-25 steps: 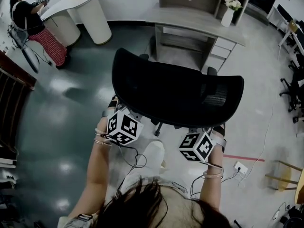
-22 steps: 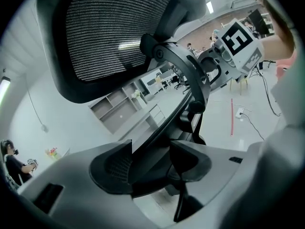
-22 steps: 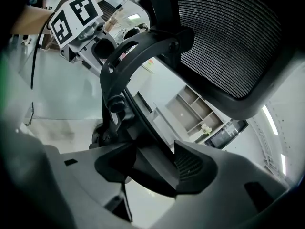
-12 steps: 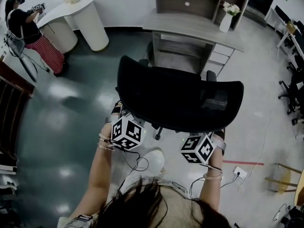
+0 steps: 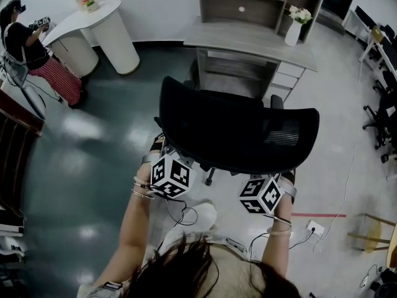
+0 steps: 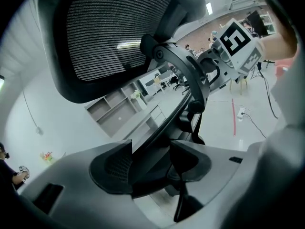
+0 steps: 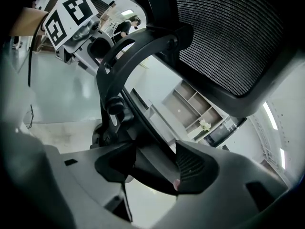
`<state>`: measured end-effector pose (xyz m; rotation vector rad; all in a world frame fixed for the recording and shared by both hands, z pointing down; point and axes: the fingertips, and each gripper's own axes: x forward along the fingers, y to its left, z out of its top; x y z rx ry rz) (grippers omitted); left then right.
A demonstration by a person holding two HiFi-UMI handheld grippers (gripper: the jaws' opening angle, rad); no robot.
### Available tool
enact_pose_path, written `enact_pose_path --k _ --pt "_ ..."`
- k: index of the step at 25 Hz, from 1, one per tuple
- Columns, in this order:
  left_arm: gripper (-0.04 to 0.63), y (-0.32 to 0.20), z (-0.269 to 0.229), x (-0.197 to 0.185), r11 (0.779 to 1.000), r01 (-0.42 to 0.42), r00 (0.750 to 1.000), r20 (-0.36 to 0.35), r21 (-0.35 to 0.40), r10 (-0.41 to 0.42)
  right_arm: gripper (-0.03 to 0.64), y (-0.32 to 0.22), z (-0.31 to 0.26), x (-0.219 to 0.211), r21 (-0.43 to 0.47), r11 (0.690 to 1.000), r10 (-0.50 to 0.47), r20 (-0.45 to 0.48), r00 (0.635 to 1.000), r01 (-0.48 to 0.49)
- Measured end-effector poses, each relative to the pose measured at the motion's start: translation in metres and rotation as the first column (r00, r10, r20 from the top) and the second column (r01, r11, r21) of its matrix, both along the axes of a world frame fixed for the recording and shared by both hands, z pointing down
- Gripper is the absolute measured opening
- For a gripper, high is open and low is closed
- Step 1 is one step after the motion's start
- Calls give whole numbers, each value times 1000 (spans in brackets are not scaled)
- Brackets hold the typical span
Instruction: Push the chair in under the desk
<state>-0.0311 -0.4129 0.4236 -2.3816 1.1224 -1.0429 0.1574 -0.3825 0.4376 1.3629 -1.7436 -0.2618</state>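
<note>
While I am standing right behind the chair (image 5: pixel 236 129), my left gripper (image 6: pixel 150 163) is clamping its jaws on the curved back frame (image 6: pixel 190 75) under the mesh backrest. My right gripper (image 7: pixel 152 168) is clamping the same frame from the other side. The chair is standing on the floor, facing the grey worktop (image 5: pixel 248 36) and close to its opening, with the backrest short of the edge. A vase of flowers (image 5: pixel 294 27) is sitting on the worktop's right end. Far left, a person (image 5: pixel 31 42) is standing by a round white table (image 5: pixel 93 23).
</note>
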Motion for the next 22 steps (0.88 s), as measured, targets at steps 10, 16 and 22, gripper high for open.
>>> enact_pose_path --k 10,16,22 --pt "232 -33 0 5 1000 -20 1000 -8 16 21 249 -31 1 5 -4 999 35 -4 999 -35" --pt "232 -57 1 10 999 -33 999 -13 25 33 249 -54 3 10 -18 998 55 -8 998 -55" --pt "232 -81 -1 14 998 -48 999 -20 38 49 249 -76 1 14 -21 997 74 -8 997 -75"
